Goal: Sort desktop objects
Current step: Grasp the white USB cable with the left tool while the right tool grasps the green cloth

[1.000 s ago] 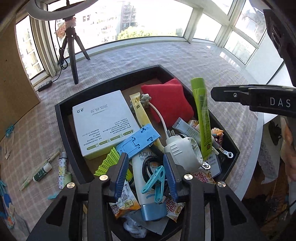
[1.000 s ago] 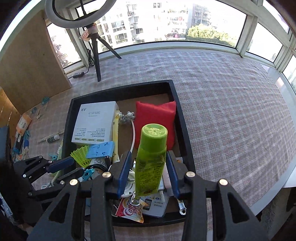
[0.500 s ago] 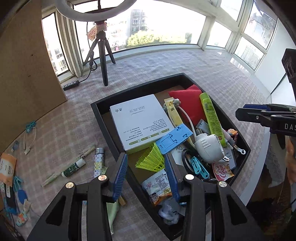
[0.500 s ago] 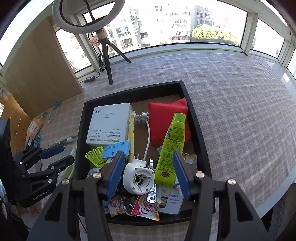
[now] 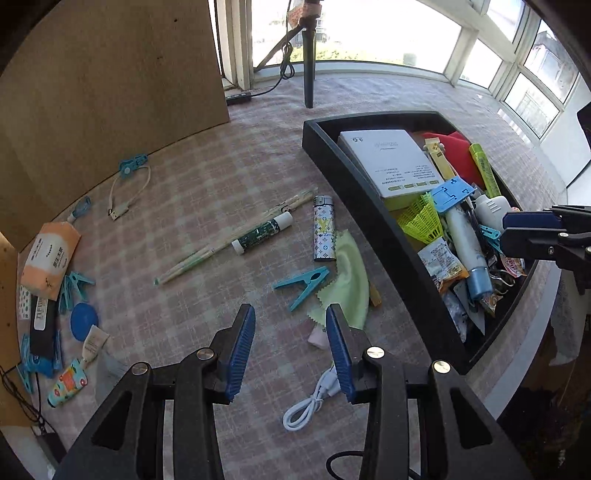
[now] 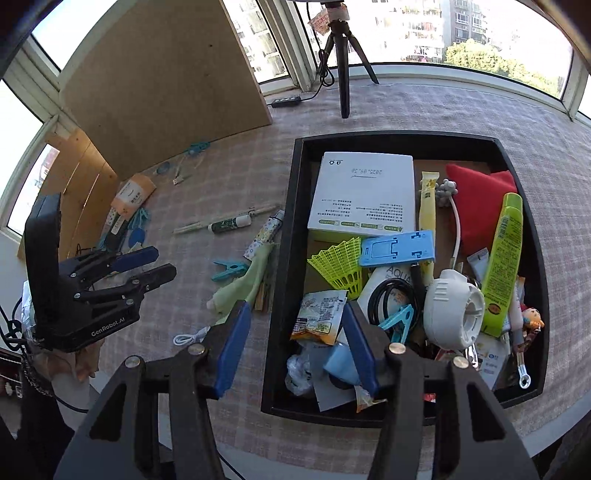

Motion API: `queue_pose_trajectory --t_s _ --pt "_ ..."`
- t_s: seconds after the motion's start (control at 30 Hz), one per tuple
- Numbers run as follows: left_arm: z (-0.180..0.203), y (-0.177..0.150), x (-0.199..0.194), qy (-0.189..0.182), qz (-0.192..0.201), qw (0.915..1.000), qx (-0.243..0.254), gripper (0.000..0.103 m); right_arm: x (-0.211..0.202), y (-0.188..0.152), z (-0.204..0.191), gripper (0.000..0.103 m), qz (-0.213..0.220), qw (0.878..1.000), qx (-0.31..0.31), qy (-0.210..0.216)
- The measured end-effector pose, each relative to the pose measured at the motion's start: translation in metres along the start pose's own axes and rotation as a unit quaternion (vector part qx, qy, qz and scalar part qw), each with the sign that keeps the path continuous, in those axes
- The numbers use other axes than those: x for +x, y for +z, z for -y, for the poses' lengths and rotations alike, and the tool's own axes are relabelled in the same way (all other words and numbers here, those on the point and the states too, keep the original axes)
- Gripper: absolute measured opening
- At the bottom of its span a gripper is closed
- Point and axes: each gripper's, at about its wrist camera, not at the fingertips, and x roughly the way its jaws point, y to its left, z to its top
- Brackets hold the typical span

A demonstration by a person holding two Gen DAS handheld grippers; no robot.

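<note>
Left gripper (image 5: 290,325): released, empty, over the tablecloth beside the teal clothespin (image 5: 303,284).
Right gripper (image 6: 297,332): released, empty, above the black tray's (image 6: 284,266) near-left corner.
Tray contents: white box (image 6: 364,192), green tube (image 6: 502,258).

matt black plastic tray (image 6: 291,236); woven checked tablecloth (image 5: 207,184)

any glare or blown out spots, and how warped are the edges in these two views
Left wrist view: the windows are blown out white, sun falls hard on the tablecloth, and the black tray bows strongly from fisheye. Right wrist view: less clipped, buildings outside stay readable, the white box looks bright but legible, and the corners vignette to black.
</note>
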Motion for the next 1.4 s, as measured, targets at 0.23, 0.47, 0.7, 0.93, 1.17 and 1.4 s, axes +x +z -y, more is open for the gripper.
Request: queue_pose_trajectory --t_s 0.23,0.47,0.7,0.93,1.17,1.4 --pt "0.008 -0.055 0.028 -0.01 -0.048 0.9975 0.051 0.037 0.072 -0.006 -0.046 0.048 -0.084 0.995 0.024 0.051" --pt "0.015 -0.07 0.041 -0.033 -0.045 0.9965 0.062 0.037 0.123 -0.011 -0.063 0.048 -0.111 0.992 0.061 0.014" --pt "0.02 -0.073 0.046 -0.052 -0.041 0.9956 0.066 0.039 0.152 -0.01 -0.07 0.042 -0.115 0.99 0.078 -0.02" --pt "0.023 -0.074 0.053 -0.065 -0.04 0.995 0.064 0.04 0.158 -0.003 -0.074 0.038 -0.091 0.992 0.07 -0.046" --pt "0.022 -0.08 0.05 -0.045 -0.02 0.9971 0.059 0.014 0.169 -0.003 -0.084 0.016 -0.087 0.994 0.038 -0.053" --pt "0.0 -0.084 0.042 -0.061 -0.026 0.9978 0.0 0.012 0.156 -0.013 -0.061 0.004 -0.105 0.992 0.072 -0.004"
